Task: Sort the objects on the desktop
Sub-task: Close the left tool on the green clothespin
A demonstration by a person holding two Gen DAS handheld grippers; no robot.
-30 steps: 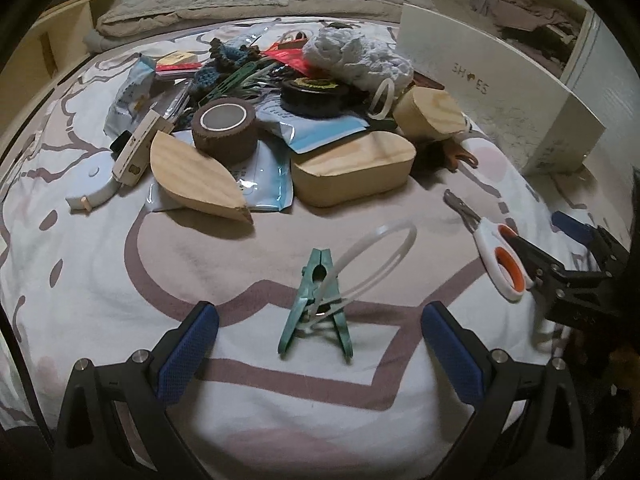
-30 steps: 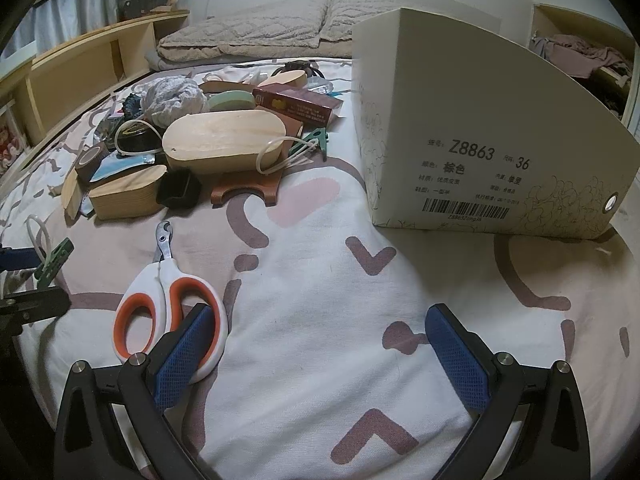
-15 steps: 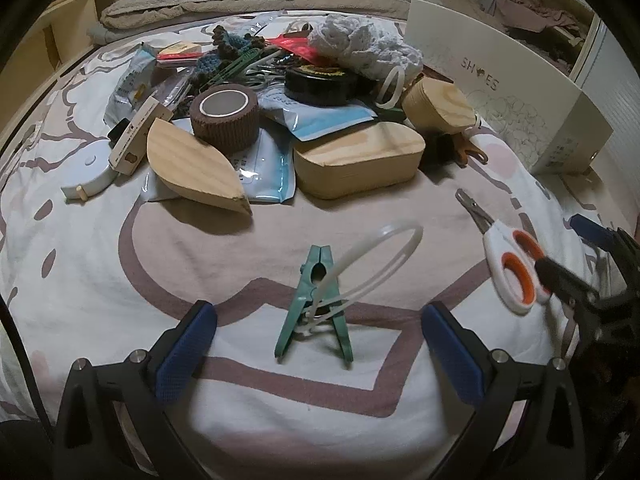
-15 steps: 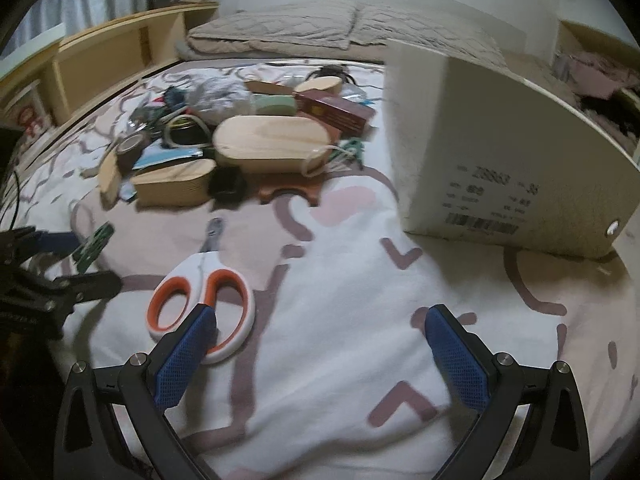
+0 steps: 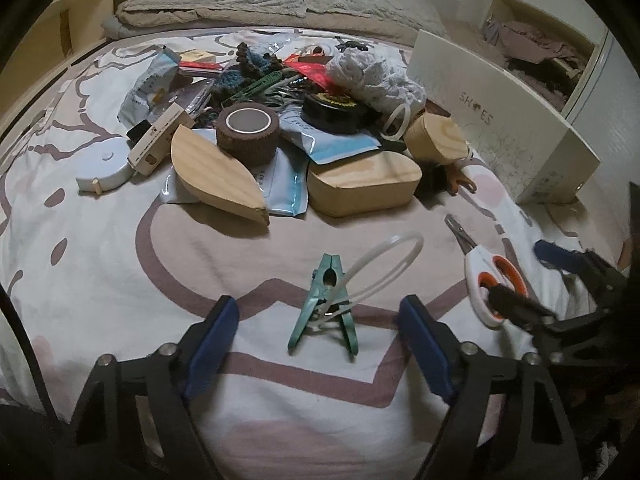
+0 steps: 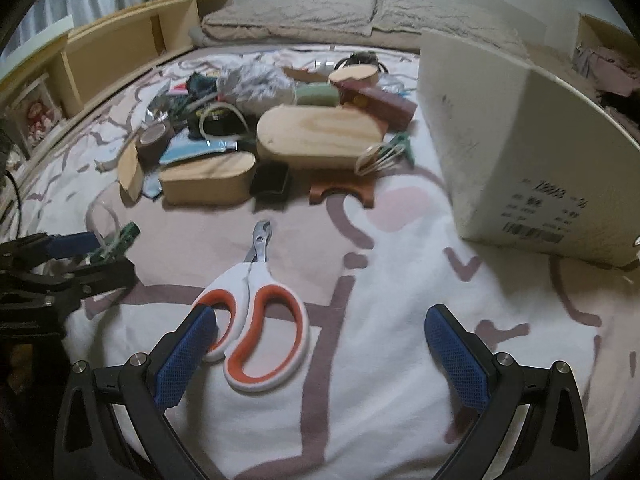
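Note:
A green clothespin [image 5: 325, 304] with a white plastic loop [image 5: 384, 268] through it lies on the bedsheet, straight ahead between my left gripper's [image 5: 320, 344] open fingers. White clippers with orange handles [image 6: 256, 316] lie just ahead of my open right gripper [image 6: 320, 356], their handles beside its left fingertip [image 6: 188, 356]. The clippers also show in the left wrist view [image 5: 486, 280]. A pile of mixed objects [image 5: 288, 120] lies further back. Both grippers are empty.
The pile holds wooden blocks [image 5: 364, 184], a brown tape roll [image 5: 247, 132], a black tape roll [image 5: 334, 110], packets and white yarn [image 5: 372, 76]. A white shoe box [image 6: 524, 152] stands at the right. Pillows [image 5: 280, 0] lie at the back; wooden shelving [image 6: 120, 52] runs along the left.
My right gripper has swung left, so the clippers now lie more in front of it. My left gripper has closed its jaws somewhat around the clothespin, which has not moved.

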